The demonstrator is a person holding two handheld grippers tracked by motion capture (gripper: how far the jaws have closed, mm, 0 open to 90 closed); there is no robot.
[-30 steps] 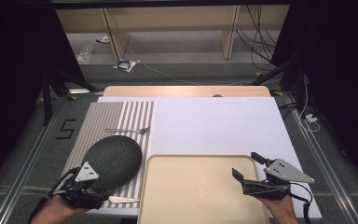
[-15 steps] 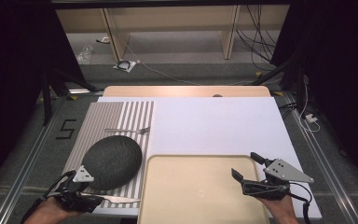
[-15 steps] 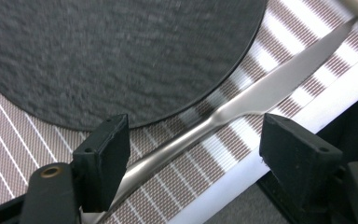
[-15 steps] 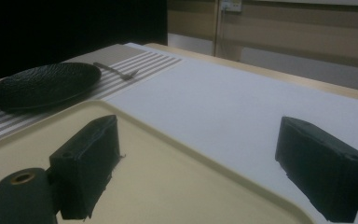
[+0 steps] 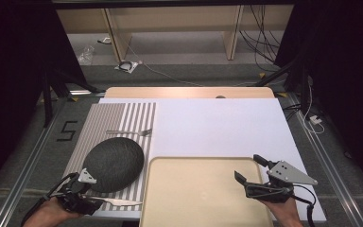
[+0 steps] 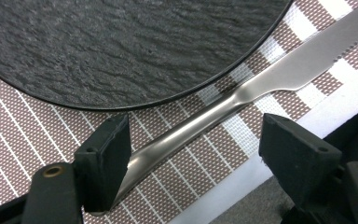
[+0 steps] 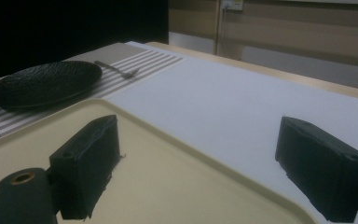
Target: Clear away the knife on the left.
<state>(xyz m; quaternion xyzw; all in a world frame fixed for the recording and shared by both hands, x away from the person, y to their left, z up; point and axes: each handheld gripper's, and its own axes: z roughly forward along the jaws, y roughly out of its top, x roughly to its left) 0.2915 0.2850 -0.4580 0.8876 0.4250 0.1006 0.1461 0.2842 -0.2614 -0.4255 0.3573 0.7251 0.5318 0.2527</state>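
White sheeting covers the surface [image 5: 217, 127], with a brown-and-white striped woven placemat [image 5: 99, 123] at its left. On the mat, just beside the near rim of the round black slate plate [image 5: 113, 163], lies the steel table knife [image 6: 223, 109]. The left claw [image 6: 193, 154] straddles its handle, jaws wide, not gripping; the pickup seems yet to come. The right claw [image 5: 250, 170] hovers agape, holding nothing, over the beige plastic tray [image 5: 194, 189] beside the plate.
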